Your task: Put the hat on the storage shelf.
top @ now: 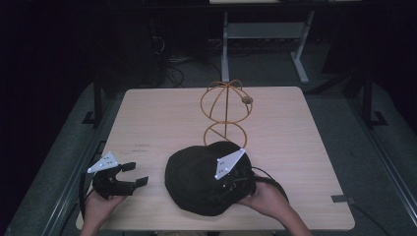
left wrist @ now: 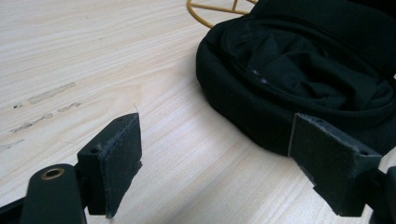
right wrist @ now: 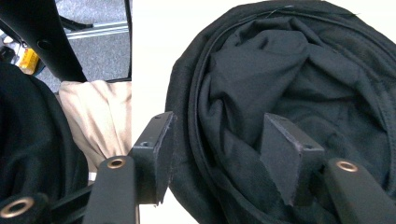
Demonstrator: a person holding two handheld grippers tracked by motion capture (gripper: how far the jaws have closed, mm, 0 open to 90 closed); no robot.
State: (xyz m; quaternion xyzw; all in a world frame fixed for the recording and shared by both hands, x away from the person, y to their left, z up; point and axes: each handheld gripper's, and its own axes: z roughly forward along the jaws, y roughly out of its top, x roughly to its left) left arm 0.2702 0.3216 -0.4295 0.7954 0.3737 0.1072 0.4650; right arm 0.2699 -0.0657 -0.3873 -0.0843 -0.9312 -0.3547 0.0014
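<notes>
A black cap (top: 196, 182) lies upside down on the wooden table (top: 162, 113), its hollow facing up. My right gripper (right wrist: 215, 140) hangs over the cap's near right side, under its grey plate (top: 229, 163). Its jaws straddle the cap's rim (right wrist: 187, 140), one pad outside and one inside the hollow, with a gap still showing at the inner pad. My left gripper (top: 139, 173) rests to the left of the cap, low over the table. In the left gripper view it (left wrist: 215, 158) stands wide open over bare wood, the cap (left wrist: 317, 70) just beyond its right pad.
A yellow wire stand (top: 225, 110) with a round top rises just behind the cap, its base ring (left wrist: 210, 9) touching the cap's far side. The table's near edge runs close under both hands. Dark scuff marks (left wrist: 46, 93) lie left of the left gripper.
</notes>
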